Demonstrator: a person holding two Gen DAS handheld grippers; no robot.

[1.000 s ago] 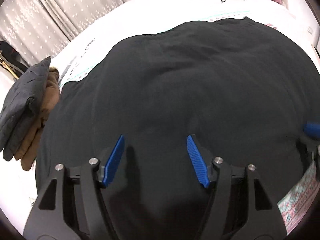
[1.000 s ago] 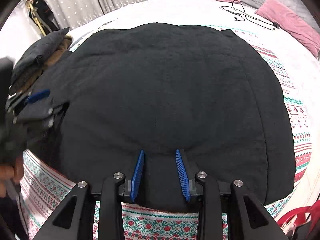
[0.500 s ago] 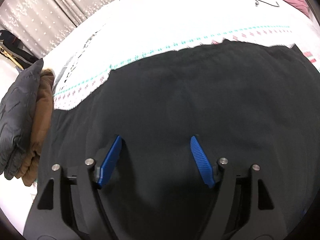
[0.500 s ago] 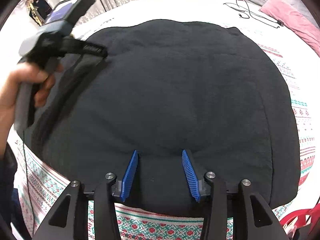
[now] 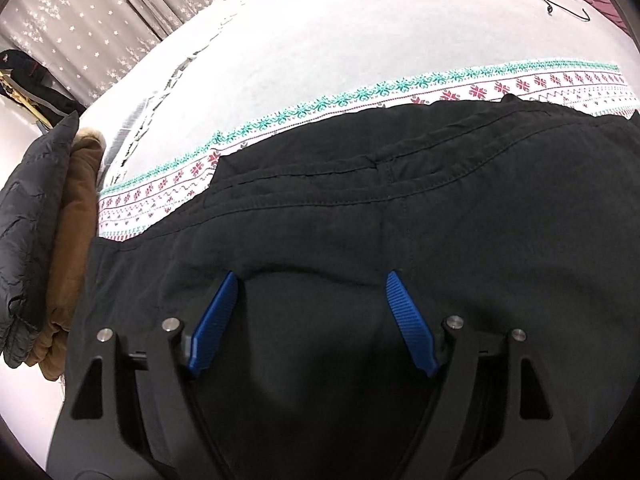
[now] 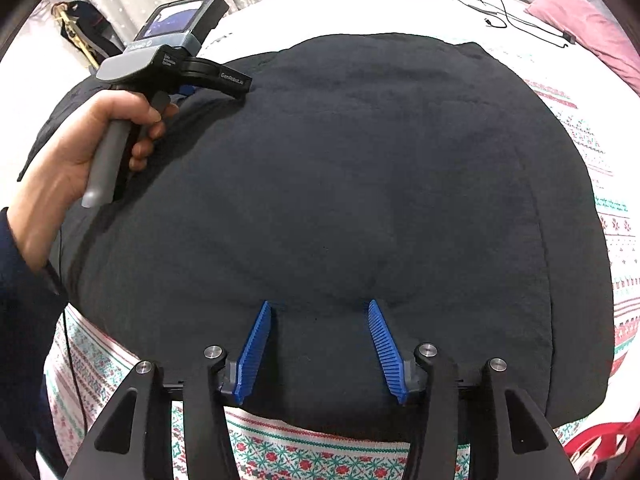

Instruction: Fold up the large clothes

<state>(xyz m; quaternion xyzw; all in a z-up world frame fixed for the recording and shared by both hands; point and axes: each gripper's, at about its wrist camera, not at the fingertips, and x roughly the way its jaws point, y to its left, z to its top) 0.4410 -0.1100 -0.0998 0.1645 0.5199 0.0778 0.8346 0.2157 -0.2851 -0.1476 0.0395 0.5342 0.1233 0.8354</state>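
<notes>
White bedding with a red-and-green snowflake border [image 5: 400,88] covers the bed on which I work. My left gripper [image 5: 310,280] has its blue fingers [image 5: 214,320] spread wide, holding nothing, the tips pressed down onto the black garment [image 5: 440,220] near a stitched seam. My right gripper [image 6: 318,308] is likewise parted, though less widely, its ribbed blue fingers [image 6: 384,348] resting empty on the same black garment [image 6: 360,180] close to its near edge. In the right wrist view the garment lies spread flat across the middle of the bed, filling most of the frame, the patterned border showing beyond its near and right-hand edges. My left hand [image 6: 80,152] grips the grey handle of the left tool at the garment's far left (its small screen faces upward). Outward to the left, a folded dark quilted jacket [image 5: 28,220] lies stacked on a brown garment [image 5: 76,208]. Pink pillows [image 6: 588,36] and a black cable [image 6: 508,16] lie at the far side; star-patterned curtains [image 5: 80,20] hang behind.
</notes>
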